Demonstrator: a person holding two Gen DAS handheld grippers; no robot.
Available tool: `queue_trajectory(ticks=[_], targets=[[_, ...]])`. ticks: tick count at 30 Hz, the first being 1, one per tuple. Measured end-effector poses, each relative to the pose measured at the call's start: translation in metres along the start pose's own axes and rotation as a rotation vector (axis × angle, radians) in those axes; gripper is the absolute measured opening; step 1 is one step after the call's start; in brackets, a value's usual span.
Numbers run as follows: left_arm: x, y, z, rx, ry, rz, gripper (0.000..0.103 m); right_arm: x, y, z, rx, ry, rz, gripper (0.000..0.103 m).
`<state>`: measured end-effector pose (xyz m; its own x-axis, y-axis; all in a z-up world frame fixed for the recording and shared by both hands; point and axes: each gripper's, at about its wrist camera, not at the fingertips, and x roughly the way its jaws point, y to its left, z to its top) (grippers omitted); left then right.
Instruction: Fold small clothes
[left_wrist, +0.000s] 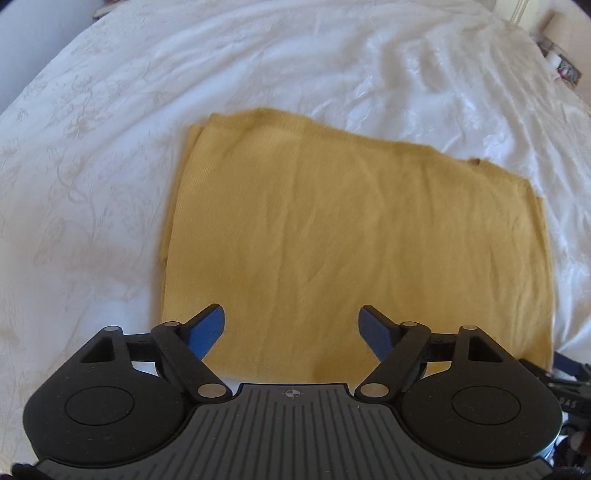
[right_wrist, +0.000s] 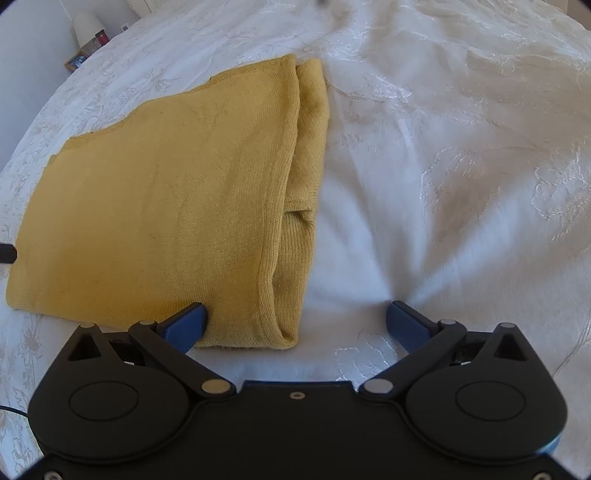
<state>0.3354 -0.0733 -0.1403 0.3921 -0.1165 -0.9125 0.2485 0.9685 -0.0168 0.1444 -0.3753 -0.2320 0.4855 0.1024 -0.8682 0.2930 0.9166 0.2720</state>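
One yellow garment (left_wrist: 354, 236) (folded), two grippers

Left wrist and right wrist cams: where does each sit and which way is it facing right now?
Left wrist: on the left claw, looking steeply down over the folded yellow knit garment on the white embroidered bedspread; its open blue fingers show.
Right wrist: on the right claw, looking steeply down at the garment's layered right edge and bare bedspread; open fingers, one over the cloth.
Shared: the same garment and bedspread.
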Motion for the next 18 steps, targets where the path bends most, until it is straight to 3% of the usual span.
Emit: queue_trajectory(ticks=[7, 14, 18], targets=[[0.029, -0.032, 0.053, 0.021, -0.017, -0.013, 0.079, -0.006, -0.005, -0.004, -0.012, -0.012, 0.035, 0.103], [0.063, -0.055, 0.062, 0.068, 0.044, 0.007, 0.079, -0.006, -0.012, 0.003, 0.021, 0.004, 0.074, 0.103], [0.083, -0.057, 0.057, 0.082, 0.088, 0.033, 0.083, -0.005, -0.016, 0.012, 0.028, 0.06, 0.101, 0.103]])
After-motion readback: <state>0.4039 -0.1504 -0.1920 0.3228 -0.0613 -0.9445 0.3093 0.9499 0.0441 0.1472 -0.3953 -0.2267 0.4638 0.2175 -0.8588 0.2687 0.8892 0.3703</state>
